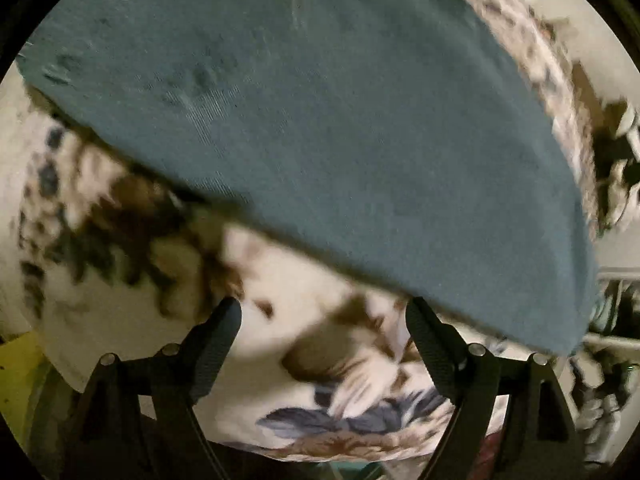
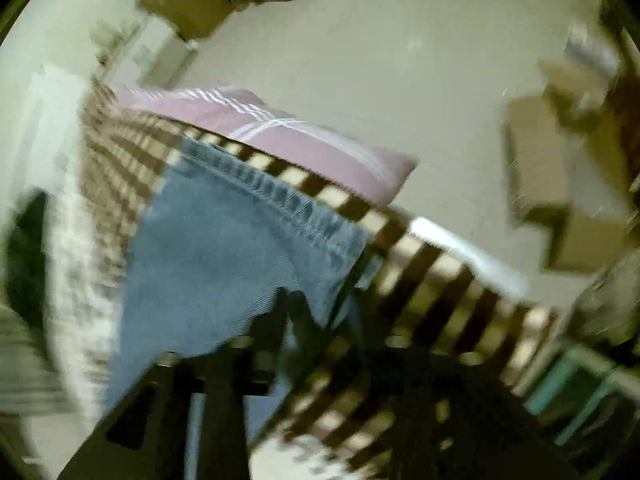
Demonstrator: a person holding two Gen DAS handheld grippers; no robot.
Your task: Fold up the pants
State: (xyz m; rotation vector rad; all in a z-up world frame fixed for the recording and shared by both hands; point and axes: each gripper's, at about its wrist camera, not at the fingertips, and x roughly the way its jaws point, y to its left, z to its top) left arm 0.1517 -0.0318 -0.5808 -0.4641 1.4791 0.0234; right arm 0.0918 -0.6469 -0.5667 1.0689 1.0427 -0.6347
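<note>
The pants are blue denim. In the left wrist view they (image 1: 320,120) lie flat across the upper part of the frame on a floral bedspread (image 1: 120,280). My left gripper (image 1: 324,312) is open and empty, its fingertips just short of the near edge of the denim. In the right wrist view, which is blurred, a stitched hem of the pants (image 2: 240,232) hangs in front of the camera. My right gripper (image 2: 298,308) is shut on the pants and holds this end up above the bed.
A pink pillow with white stripes (image 2: 280,132) lies at the bed's far side, by a brown-and-cream checked bed edge (image 2: 432,264). Cardboard boxes (image 2: 540,184) stand on the pale floor at right. A rack with clothes (image 1: 612,312) is at the right edge.
</note>
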